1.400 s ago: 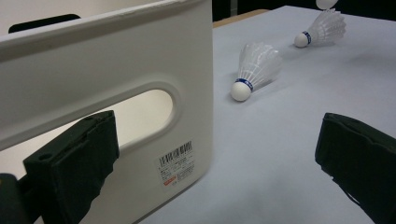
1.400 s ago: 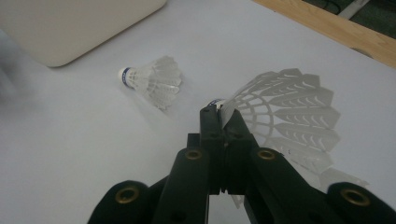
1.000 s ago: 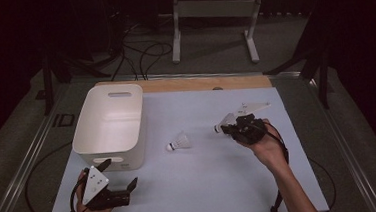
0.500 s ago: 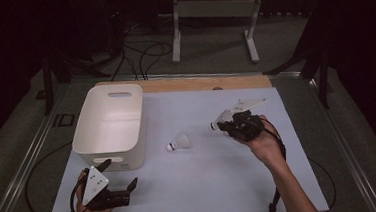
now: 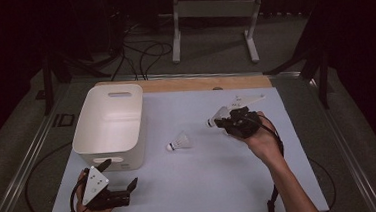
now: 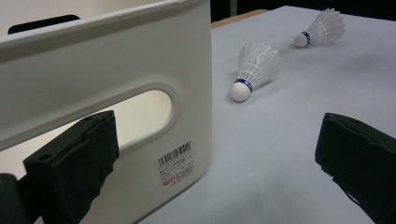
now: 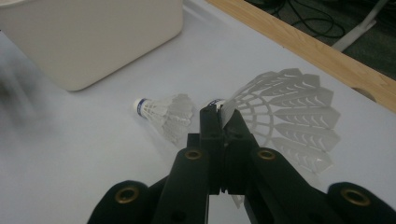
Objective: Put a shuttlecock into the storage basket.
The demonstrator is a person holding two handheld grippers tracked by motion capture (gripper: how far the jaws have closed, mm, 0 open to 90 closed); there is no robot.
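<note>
Glossy white plastic bin (image 5: pixel 108 122); feathery mesh-skirted shuttlecock (image 7: pixel 285 112); matt table (image 5: pixel 221 184).

- Left gripper (image 5: pixel 112 182): black body topped by a pale grey three-cornered plate with small dark dots; a black cable loops from it.
- Its jaws in the left gripper view: blocky pads of matt black with rough edges.
- Right gripper (image 7: pixel 222 122): black linkage arms with brass-coloured rivets.
- Both forearms bare, no sleeves.
</note>
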